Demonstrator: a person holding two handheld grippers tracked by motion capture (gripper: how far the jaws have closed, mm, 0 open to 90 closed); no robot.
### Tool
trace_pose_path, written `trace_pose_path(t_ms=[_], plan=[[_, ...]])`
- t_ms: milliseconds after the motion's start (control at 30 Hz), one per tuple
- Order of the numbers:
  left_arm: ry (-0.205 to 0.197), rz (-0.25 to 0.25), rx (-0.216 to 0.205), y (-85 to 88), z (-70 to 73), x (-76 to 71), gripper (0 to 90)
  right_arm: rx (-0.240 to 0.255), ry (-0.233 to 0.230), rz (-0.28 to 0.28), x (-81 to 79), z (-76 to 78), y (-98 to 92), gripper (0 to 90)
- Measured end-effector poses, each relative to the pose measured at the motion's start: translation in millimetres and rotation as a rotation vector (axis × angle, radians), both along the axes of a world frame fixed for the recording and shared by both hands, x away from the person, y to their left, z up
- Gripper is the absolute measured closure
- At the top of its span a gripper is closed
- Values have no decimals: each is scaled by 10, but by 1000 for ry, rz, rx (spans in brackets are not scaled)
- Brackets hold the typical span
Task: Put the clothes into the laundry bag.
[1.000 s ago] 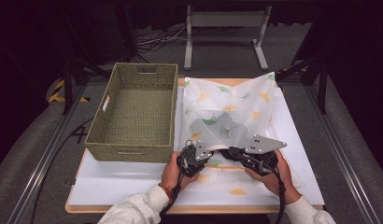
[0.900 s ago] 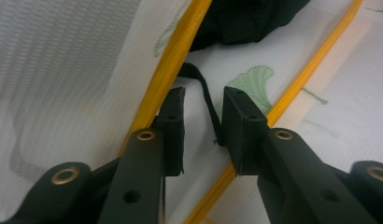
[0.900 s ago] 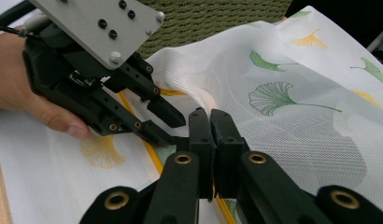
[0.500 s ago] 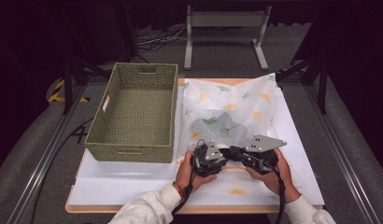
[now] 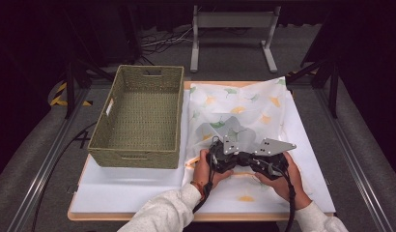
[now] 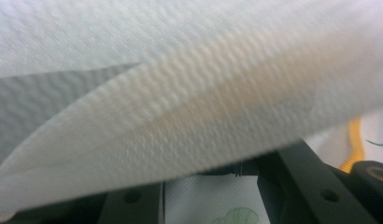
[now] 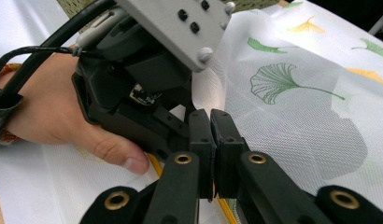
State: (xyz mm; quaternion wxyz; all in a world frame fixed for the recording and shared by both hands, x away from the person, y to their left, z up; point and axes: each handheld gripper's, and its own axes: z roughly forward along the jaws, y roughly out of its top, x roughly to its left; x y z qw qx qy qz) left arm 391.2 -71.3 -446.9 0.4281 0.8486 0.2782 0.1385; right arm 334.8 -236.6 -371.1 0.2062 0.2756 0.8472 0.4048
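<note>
Cloth (image 5: 244,108), sheer white with ginkgo-leaf print, spread on surface (image 5: 133,191) right of wicker basket (image 5: 140,116); near edge lifted, partly turned over toward middle. Right hand-held gripper (image 7: 210,140) jaws pressed together on cloth edge, yellow hem showing just below. Left hand-held gripper (image 5: 220,157) just beside it, jaws have just been closing, fold of cloth draped between them; whether pads press it, cannot tell. Judgement: folding barely begun — first fold underway, rest unfolded, basket empty.
</note>
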Motion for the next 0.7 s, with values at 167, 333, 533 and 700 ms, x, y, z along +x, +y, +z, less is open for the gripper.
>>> trace_pose_path(t_ms=[167,333,533,700], plan=[[12,47,13,-40,17,50,736,-8,5,-1,4,-8,7,892],[32,89,1,-34,24,130,746,-10,10,1,3,-11,7,893],[52,73,-7,-25,46,80,683,-7,5,-2,5,-5,-4,893],[47,25,-3,55,51,14,646,-11,-13,0,-3,9,-27,893]])
